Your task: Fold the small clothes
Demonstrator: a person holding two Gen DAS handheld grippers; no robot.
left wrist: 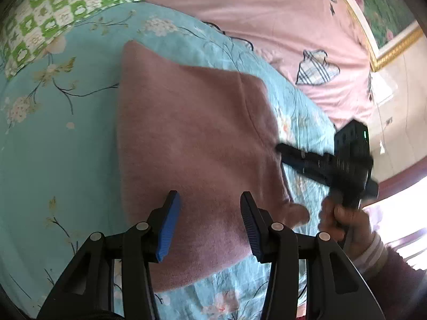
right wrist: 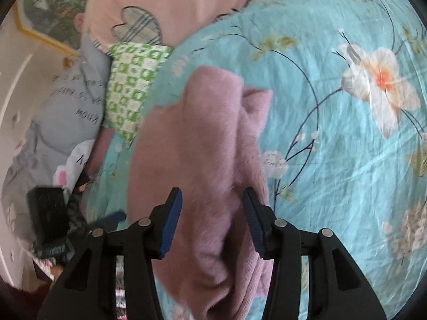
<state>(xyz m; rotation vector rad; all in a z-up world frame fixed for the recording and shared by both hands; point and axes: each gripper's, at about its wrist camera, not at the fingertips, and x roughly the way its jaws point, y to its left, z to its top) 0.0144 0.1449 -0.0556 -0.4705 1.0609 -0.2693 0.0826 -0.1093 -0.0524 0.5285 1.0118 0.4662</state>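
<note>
A small dusty-pink fleece garment (left wrist: 192, 138) lies folded flat on a turquoise floral bedspread (left wrist: 58, 138). My left gripper (left wrist: 210, 224) hovers open over its near edge, nothing between the blue pads. In the left wrist view the right gripper (left wrist: 288, 154) is a blurred black shape in a hand at the garment's right edge. In the right wrist view the garment (right wrist: 192, 144) lies bunched with a fold ridge. My right gripper (right wrist: 212, 221) is open above it, holding nothing. The left gripper (right wrist: 53, 213) shows blurred at the lower left.
A green-and-white checked pillow (left wrist: 53, 8) lies at the head of the bed. A pink quilt (left wrist: 267, 21) with plaid heart patches lies beyond the bedspread. A grey printed cushion (right wrist: 66, 112) sits by the wall. A gold-framed picture (left wrist: 384, 21) hangs there.
</note>
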